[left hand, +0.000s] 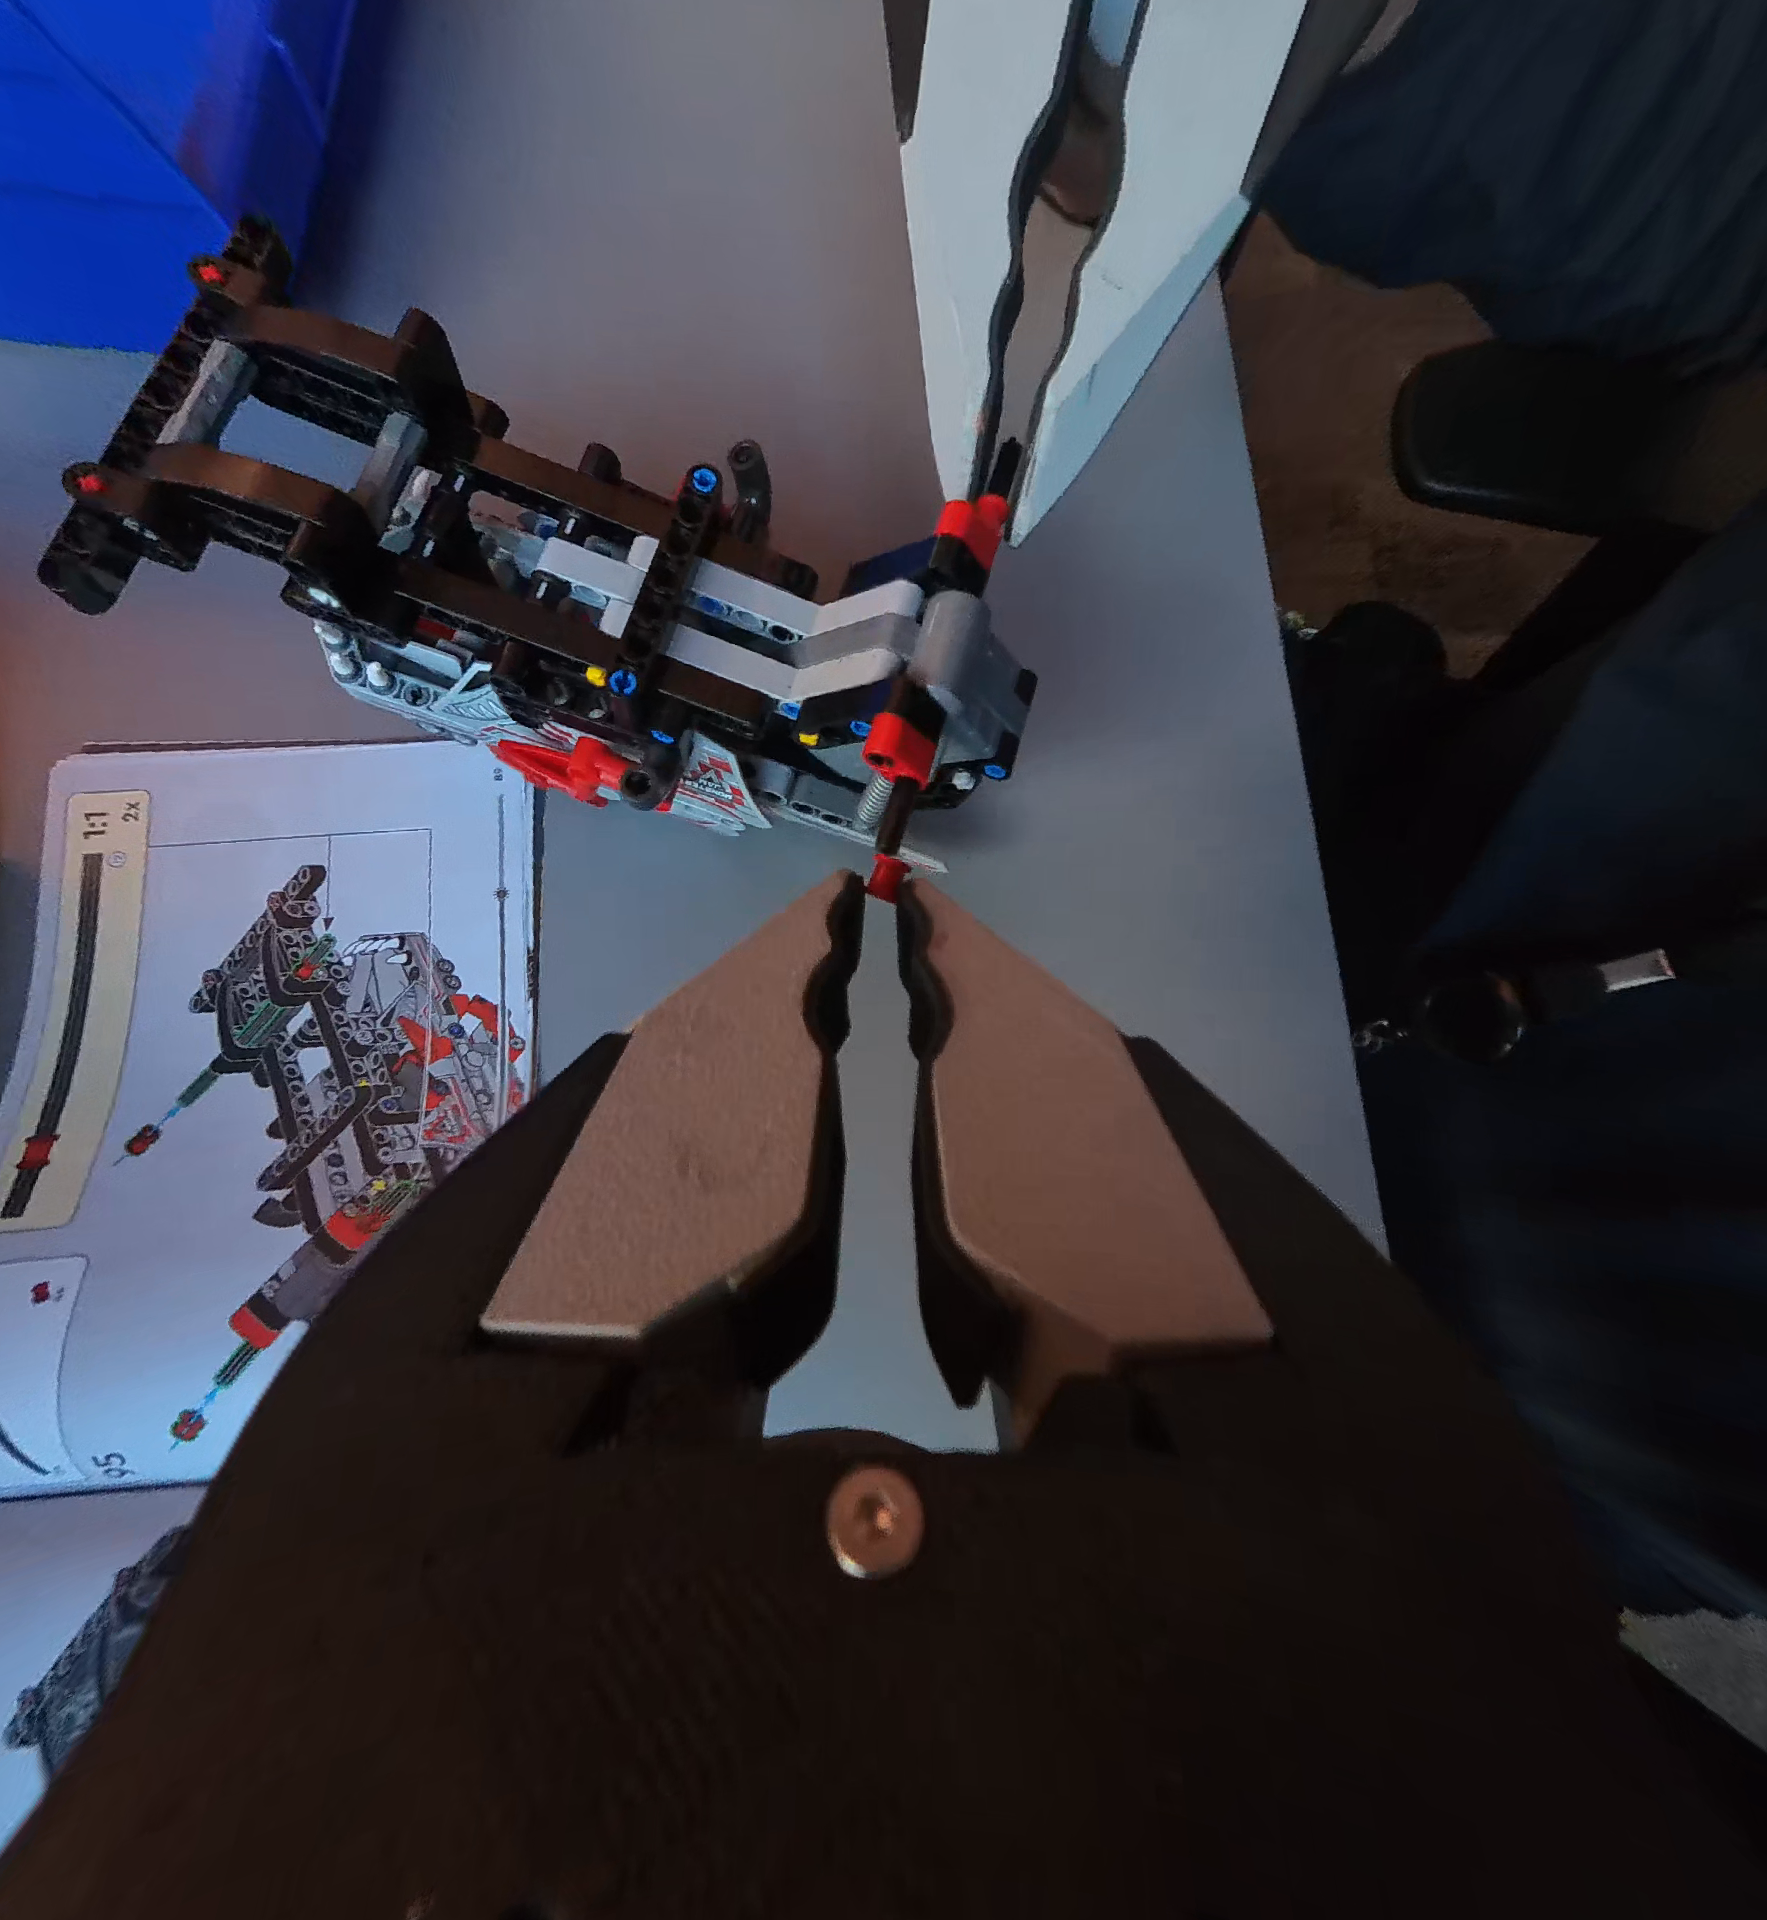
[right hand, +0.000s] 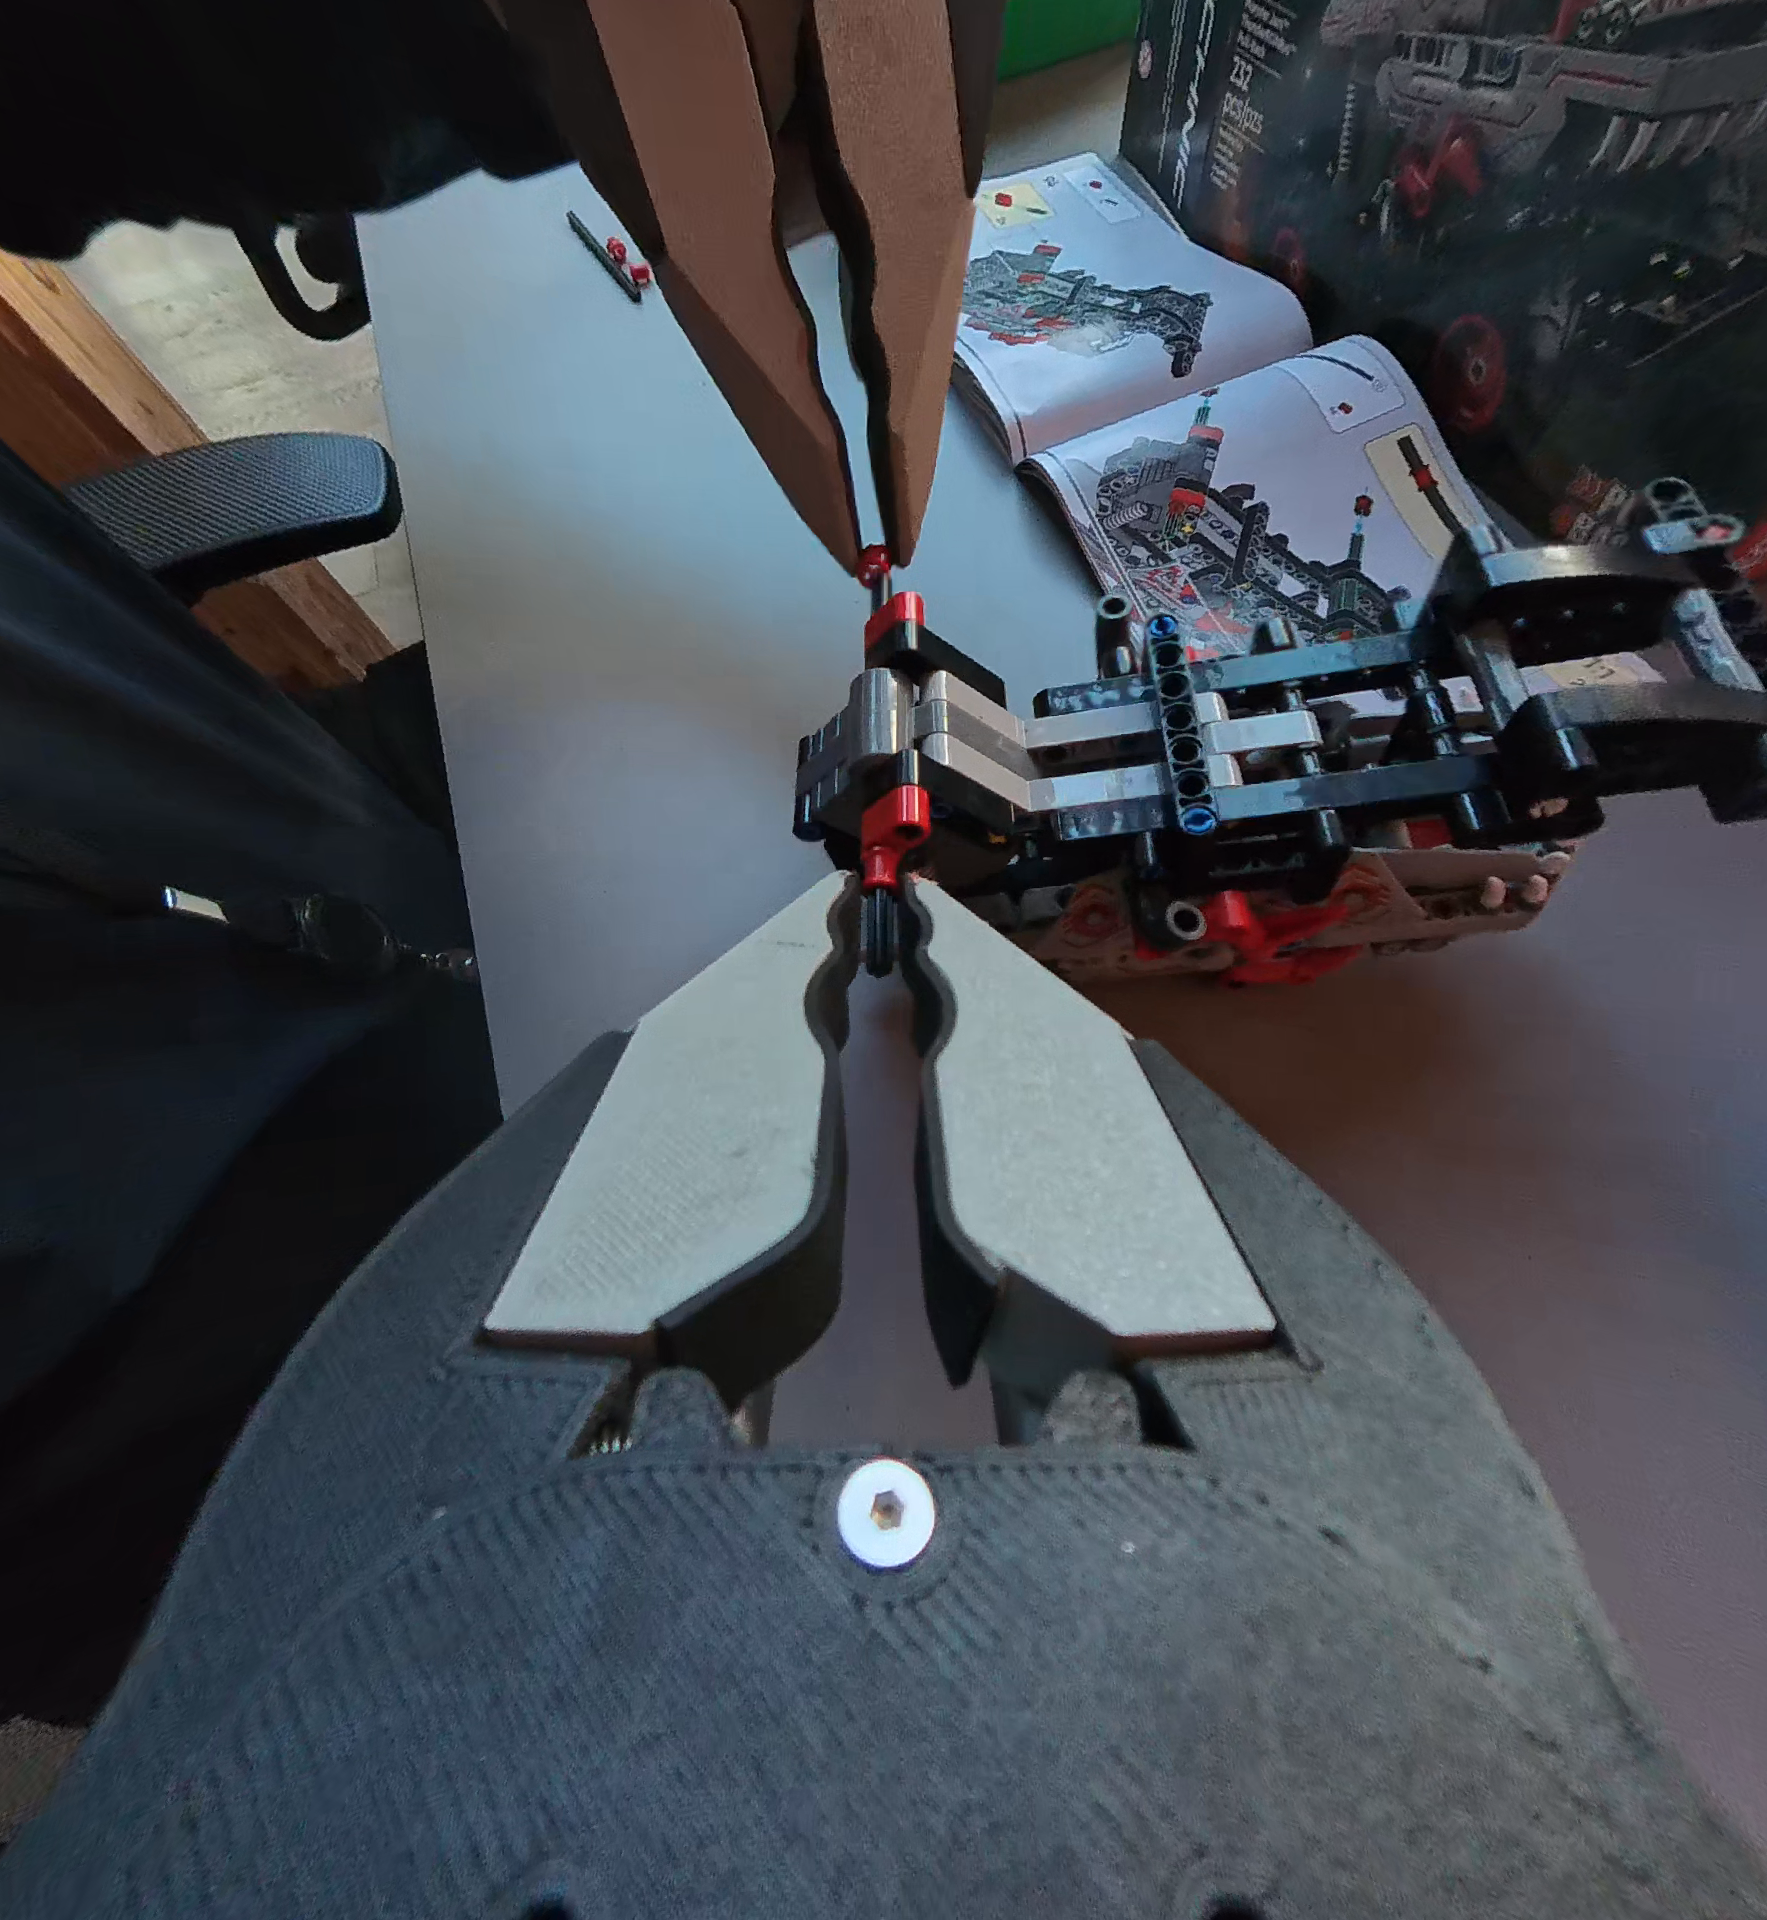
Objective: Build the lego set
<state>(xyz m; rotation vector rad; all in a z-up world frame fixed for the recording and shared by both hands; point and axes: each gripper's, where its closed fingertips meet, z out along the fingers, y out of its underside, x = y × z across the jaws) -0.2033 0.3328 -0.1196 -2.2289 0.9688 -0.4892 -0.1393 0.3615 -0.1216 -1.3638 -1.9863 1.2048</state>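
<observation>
- Step in hand: a long black axle rod (right hand: 879, 935) runs through the front end of the partly built black, grey and red brick vehicle model (right hand: 1274, 769), which rests on the grey bench (right hand: 567, 623) beside the open instruction booklet (right hand: 1149, 343).
- Left gripper (left hand: 881, 891): jaws nearly together, pinching a small red bush (left hand: 885, 875) at one end of the axle rod. In the right wrist view this gripper comes in from above, tips closed on the same red bush (right hand: 872, 564).
- Right gripper (right hand: 879, 902): jaws nearly together, clamped on the opposite end of the axle rod, just below a red connector (right hand: 894, 816) on the model.
- Judgement: the red bush appears to be in the course of being seated on the axle rod; a short stretch of rod and a small metal spring (left hand: 871, 802) show between it and the model.
- Next move, as a judgement: hold the rod steady with the right gripper and press the bush along the rod toward the model, keeping both grippers in line with the rod.
- Spare parts: another black rod with red pieces (right hand: 609, 255) lies farther along the bench.
- Writing: the booklet page carries printed diagrams and numerals; the dark product box (right hand: 1481, 187) behind it carries printed lettering. Neither is reproduced here.
</observation>
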